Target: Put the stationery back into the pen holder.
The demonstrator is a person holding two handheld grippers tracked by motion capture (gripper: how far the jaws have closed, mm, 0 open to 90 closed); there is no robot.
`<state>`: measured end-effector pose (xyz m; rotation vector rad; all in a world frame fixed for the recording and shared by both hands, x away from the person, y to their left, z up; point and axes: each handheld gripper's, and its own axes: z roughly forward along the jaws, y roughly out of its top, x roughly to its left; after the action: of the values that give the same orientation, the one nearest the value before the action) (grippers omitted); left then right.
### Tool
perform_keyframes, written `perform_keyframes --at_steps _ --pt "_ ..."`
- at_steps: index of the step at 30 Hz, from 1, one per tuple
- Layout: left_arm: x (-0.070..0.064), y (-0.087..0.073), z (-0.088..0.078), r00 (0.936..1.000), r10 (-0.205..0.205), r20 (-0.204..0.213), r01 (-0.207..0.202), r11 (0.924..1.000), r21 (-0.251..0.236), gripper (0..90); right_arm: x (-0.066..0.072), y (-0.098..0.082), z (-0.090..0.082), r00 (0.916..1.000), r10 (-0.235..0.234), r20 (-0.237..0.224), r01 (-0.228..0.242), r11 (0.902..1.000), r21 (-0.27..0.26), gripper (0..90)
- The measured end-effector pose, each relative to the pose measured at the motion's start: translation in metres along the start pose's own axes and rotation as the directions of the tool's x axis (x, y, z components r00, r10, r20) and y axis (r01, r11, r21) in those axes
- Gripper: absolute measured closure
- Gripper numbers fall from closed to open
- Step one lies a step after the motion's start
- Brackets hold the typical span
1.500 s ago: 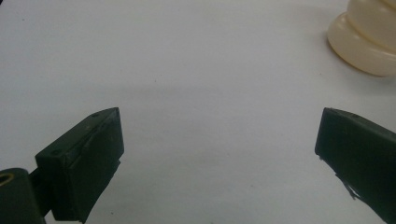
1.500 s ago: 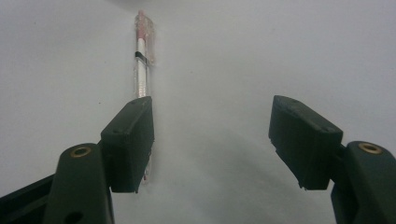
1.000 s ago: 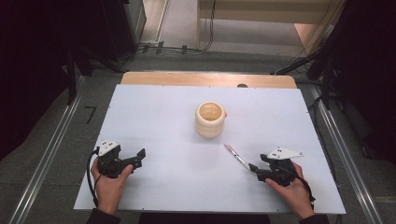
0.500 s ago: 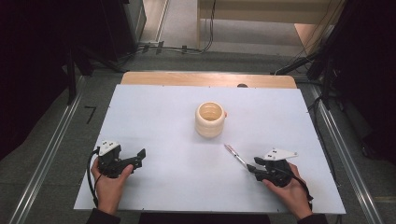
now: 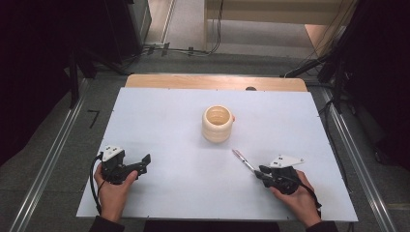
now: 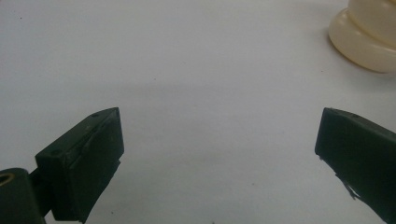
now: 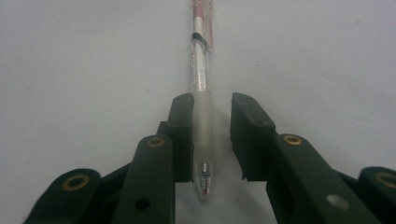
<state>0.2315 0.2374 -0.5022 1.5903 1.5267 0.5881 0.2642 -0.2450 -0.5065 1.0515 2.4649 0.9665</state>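
Note:
A clear pen [image 5: 241, 159] with a pink cap end lies on the white table [image 5: 159, 125], right of centre. My right gripper [image 5: 261, 173] is low on the table around the pen's tip end. In the right gripper view the pen [image 7: 200, 79] runs between the jaws of the right gripper [image 7: 212, 105]. The jaws have just been closing: the left one touches the grip, and a gap remains at the right one. My left gripper [image 5: 144, 162] rests at the front left, and in its own view the left gripper [image 6: 219, 135] is wide open over bare table.
A cream ribbed cup [image 5: 218, 123] stands upright mid-table, beyond the pen, and the cup's base [image 6: 364, 42] shows at the top right of the left gripper view. A wooden strip [image 5: 215, 82] borders the table's far edge. Metal rails run along both sides.
The right gripper's jaws have narrowed around the pen's near end and the hand has crept slightly toward it. The left hand, the pen and the cup have not moved.

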Motion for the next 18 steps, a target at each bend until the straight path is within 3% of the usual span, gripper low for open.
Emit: perform_keyframes --at_steps 18 --pt "-0.0006 -0.0002 0.0004 1.0000 0.001 -0.002 -0.001 1.0000 0.003 1.8 0.0004 0.0000 0.0023 0.9998 -0.004 -0.019 0.004 0.9998 0.017 77.7"
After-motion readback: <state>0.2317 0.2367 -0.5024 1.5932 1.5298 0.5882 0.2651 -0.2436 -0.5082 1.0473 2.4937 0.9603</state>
